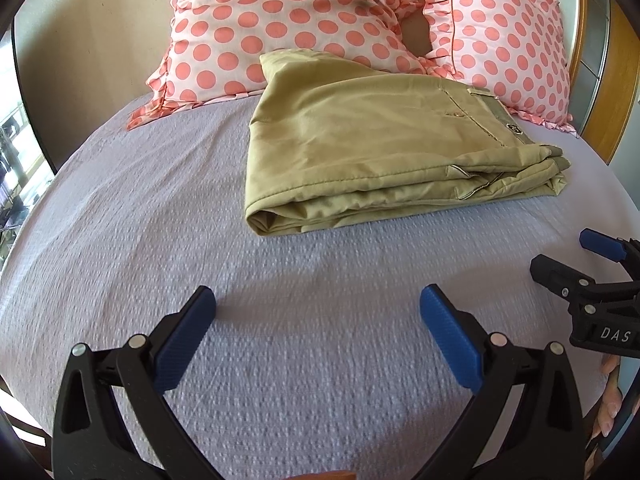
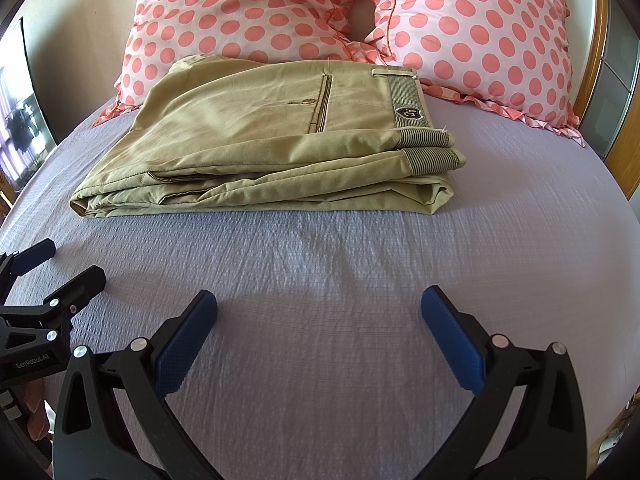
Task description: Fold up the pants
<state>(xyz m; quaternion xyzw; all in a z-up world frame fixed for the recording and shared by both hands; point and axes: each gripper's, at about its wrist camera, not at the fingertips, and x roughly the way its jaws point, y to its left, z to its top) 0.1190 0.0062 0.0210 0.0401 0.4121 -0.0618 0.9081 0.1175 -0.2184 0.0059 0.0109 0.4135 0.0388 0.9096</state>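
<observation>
Khaki pants [image 1: 360, 148] lie folded in a flat stack on the lilac bedspread [image 1: 120, 208], with the striped waistband on the right; they also show in the right wrist view [image 2: 264, 140]. My left gripper [image 1: 318, 304] is open and empty, held above the bedspread short of the pants. My right gripper [image 2: 319, 304] is open and empty too, also short of the pants. The right gripper shows at the right edge of the left wrist view [image 1: 568, 256]. The left gripper shows at the left edge of the right wrist view [image 2: 72, 264].
Two white pillows with pink dots [image 1: 280, 24] [image 2: 480, 36] lean behind the pants at the head of the bed. A wooden headboard frame [image 2: 596, 64] runs along the right. The bedspread [image 2: 340, 280] lies between the grippers and the pants.
</observation>
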